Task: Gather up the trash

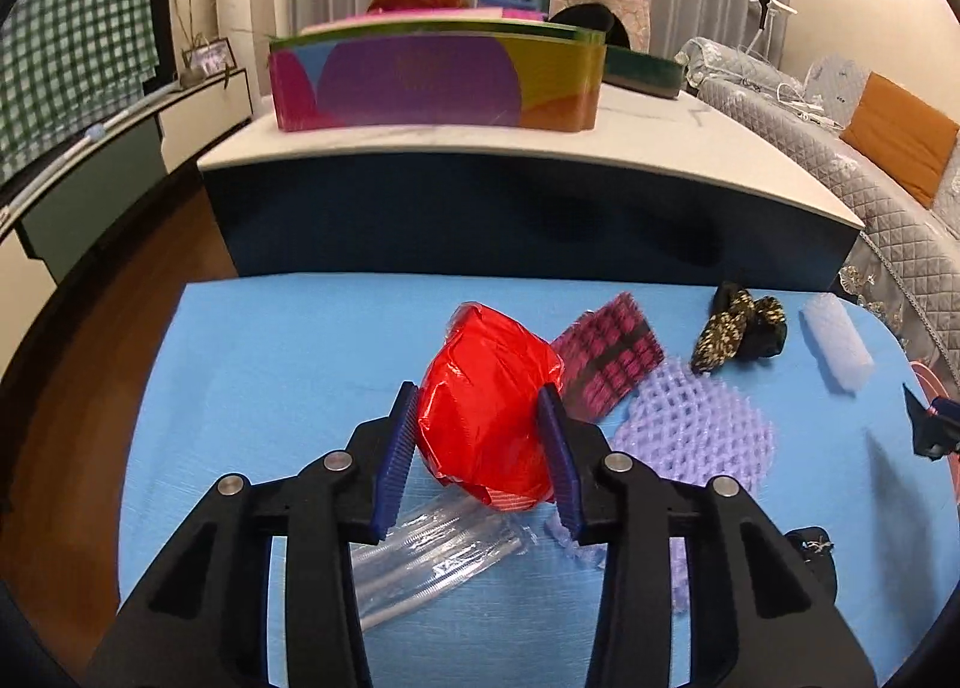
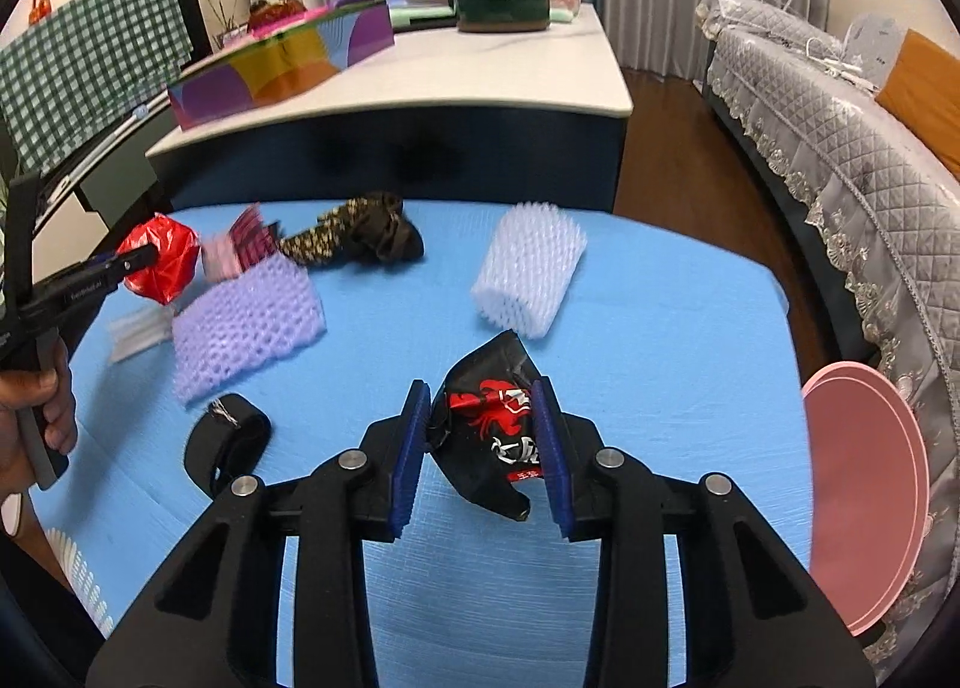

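Observation:
My left gripper (image 1: 483,409) is shut on a crumpled red plastic wrapper (image 1: 489,400), held just above the blue table (image 1: 252,388). From the right wrist view the same red wrapper (image 2: 162,262) shows at the far left, in that gripper, which a hand (image 2: 36,406) holds. My right gripper (image 2: 483,403) is shut on a black snack wrapper (image 2: 489,430) with red and white print, lifted off the cloth. Under the left gripper lies a clear plastic packet (image 1: 432,562).
On the blue table lie a purple foam net (image 2: 246,322), a white foam net (image 2: 528,274), a pink-black wrapper (image 1: 609,358), a dark patterned cloth (image 2: 354,235) and a black band (image 2: 225,442). A pink round bin (image 2: 864,490) stands at the right edge. Behind is a white table (image 1: 660,129) with a colourful box (image 1: 432,81).

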Available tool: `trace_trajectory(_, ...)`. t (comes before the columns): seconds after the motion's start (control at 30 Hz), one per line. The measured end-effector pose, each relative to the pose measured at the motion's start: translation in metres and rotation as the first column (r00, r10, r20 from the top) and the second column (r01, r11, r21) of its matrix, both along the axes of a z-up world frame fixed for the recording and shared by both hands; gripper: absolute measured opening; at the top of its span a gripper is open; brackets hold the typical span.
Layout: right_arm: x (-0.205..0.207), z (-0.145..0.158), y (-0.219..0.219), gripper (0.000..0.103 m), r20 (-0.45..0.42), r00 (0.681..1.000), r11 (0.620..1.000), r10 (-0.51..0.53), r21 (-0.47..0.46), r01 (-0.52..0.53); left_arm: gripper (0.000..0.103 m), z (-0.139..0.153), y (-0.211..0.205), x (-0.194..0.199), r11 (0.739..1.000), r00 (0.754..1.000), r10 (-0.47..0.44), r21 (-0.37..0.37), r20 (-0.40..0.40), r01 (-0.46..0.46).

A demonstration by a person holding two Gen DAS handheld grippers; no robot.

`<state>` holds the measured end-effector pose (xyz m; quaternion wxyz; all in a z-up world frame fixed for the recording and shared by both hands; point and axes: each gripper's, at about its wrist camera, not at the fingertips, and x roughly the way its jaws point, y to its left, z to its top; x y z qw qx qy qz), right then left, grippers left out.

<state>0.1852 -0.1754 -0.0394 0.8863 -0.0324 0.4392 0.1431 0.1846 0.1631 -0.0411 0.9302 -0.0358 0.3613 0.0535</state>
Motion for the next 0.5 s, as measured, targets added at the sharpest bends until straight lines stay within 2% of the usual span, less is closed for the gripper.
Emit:
trace_trajectory(0.17,-0.004,0.013,-0.008,0.036,0.042,0.999,1.000,-0.016,0.006,0.016,0.038,0.013,-0.007,-0.006,1.000,0.999,0.007,0.028,0.041,-0.008)
trace_trajectory(0.5,-0.011,0.033,-0.029,0.036,0.104,0.993,0.998,-0.063,0.019,0.061,0.038,0.037,-0.041,-0.019,0.999,0.993,-0.048,0.014,0.110,0.046)
